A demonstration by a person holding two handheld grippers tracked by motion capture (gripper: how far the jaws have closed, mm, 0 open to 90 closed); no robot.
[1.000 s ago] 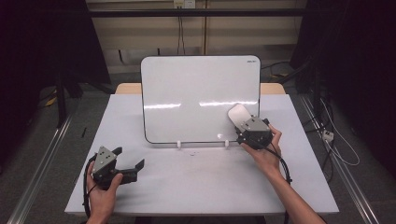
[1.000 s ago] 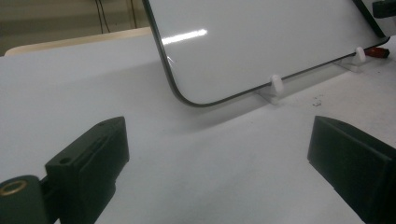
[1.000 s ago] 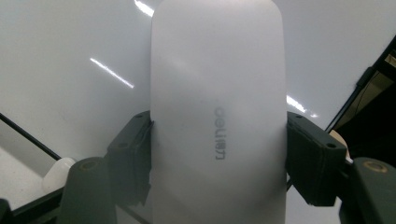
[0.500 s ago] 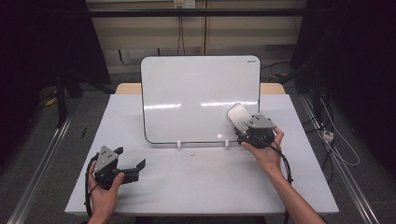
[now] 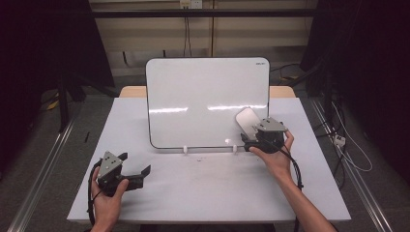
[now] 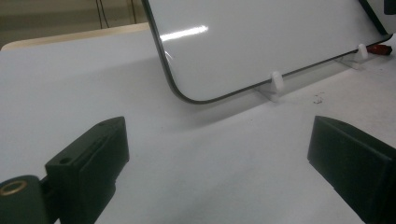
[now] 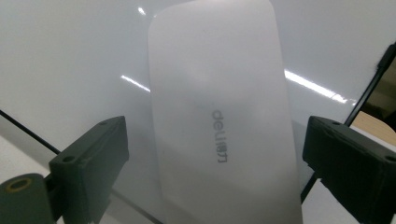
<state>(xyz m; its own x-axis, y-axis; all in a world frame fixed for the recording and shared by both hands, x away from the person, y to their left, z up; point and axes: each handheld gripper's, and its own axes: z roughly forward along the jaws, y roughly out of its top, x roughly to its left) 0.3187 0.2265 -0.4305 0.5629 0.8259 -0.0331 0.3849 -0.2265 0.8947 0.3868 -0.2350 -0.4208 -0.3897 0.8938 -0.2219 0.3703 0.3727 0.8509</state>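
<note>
Jaws of the left gripper stand wide apart with nothing between them, low over the near left part of the white bench, and the person's left hand wraps the gripper's body from below. In the left gripper view those two black jaws frame bare bench top, with the lower left corner of the whiteboard beyond them and one of its small white feet on the bench just under its edge; a small red thing lies by the far foot, too small to name.

Farther in and to the right, the right gripper is held by the right hand close to the whiteboard's lower right corner. Its jaws are spread wide as well. Between them, in the right gripper view, a white board eraser printed with the word "deli" stands long-side up against the board face; both jaws sit clear of its sides, so it is framed and not gripped. From the high view the eraser shows as a pale rounded slab tilted just ahead of that gripper, over the board's lower right area.

Farthest off, the whiteboard stands nearly upright on its two feet across the middle of the bench
</note>
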